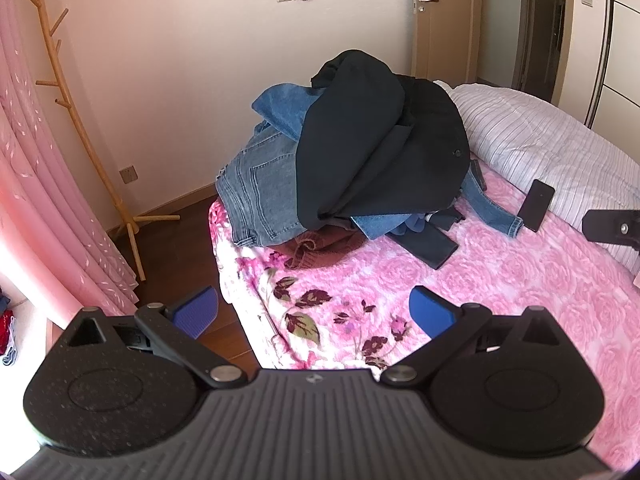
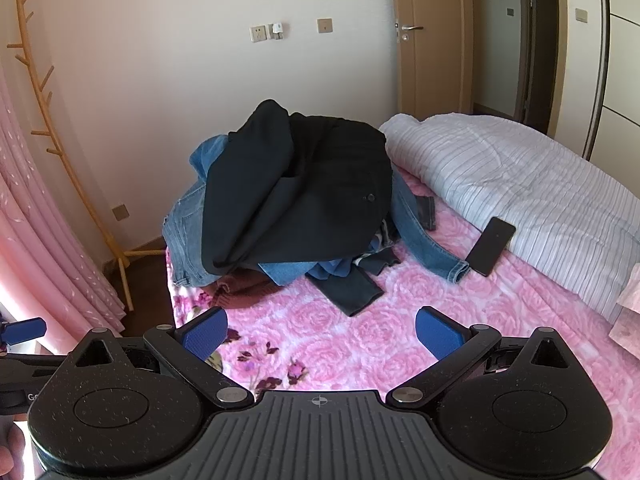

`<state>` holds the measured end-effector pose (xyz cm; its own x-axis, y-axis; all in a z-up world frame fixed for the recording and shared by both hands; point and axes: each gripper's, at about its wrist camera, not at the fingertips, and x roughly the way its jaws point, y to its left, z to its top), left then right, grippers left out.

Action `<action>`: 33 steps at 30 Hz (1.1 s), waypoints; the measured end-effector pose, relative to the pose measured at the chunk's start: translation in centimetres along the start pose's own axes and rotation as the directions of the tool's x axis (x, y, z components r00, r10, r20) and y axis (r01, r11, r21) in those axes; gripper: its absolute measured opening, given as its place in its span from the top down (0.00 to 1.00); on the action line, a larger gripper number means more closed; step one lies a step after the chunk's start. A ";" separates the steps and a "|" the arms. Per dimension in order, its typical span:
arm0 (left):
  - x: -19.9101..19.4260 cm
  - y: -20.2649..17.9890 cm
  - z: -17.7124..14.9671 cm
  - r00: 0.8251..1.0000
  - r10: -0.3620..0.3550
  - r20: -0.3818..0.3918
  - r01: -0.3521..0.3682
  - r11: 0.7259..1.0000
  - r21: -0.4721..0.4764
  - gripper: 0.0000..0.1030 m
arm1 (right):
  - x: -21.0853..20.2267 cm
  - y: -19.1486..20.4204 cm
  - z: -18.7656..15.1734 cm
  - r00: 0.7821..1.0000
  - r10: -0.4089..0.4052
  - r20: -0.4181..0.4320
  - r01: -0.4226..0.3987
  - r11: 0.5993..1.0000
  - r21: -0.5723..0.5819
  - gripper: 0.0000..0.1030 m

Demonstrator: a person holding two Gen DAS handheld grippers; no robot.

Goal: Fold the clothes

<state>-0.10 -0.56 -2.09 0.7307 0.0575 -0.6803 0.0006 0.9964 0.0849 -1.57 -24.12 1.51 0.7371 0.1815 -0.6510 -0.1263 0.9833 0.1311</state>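
Over the near edge of the bed, the left gripper [image 1: 314,312] hangs with its blue fingers spread wide and nothing between them; the right gripper [image 2: 322,334] beside it is likewise wide apart and empty. Beyond them stretches the pink flowered blanket [image 2: 400,344]. On its far left corner sits the heap of clothes [image 2: 296,204]: a black garment [image 1: 380,148] on top, jeans [image 1: 260,196] and a maroon piece [image 1: 320,246] beneath. A phone [image 2: 490,246] leans against the striped quilt [image 2: 520,176] on the right.
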 end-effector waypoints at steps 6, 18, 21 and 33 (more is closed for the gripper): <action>-0.4 -0.2 0.0 1.000 0.008 0.008 -0.008 1.000 0.010 0.02 | -0.4 -0.6 -0.3 1.000 0.001 0.004 -0.001 1.000 0.004 0.01; 0.3 0.2 0.7 1.000 0.024 0.009 -0.024 0.999 0.023 0.02 | 0.4 -1.4 -0.6 1.000 0.016 -0.024 -0.016 1.000 -0.006 0.01; 1.8 0.5 1.6 1.000 0.011 0.021 -0.012 0.999 0.042 0.02 | 1.7 -1.3 -0.2 1.000 0.003 -0.029 -0.003 1.000 -0.010 0.01; 18.3 4.4 12.5 0.975 -0.195 0.103 0.175 0.969 0.175 0.02 | 13.6 -1.0 7.0 0.993 -0.105 0.046 0.107 0.992 -0.062 0.01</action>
<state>21.79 4.09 -5.05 0.7831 -0.1442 -0.6050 0.2475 0.9647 0.0904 13.18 -22.74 -2.25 0.7761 0.0768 -0.6259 -0.0875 0.9961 0.0138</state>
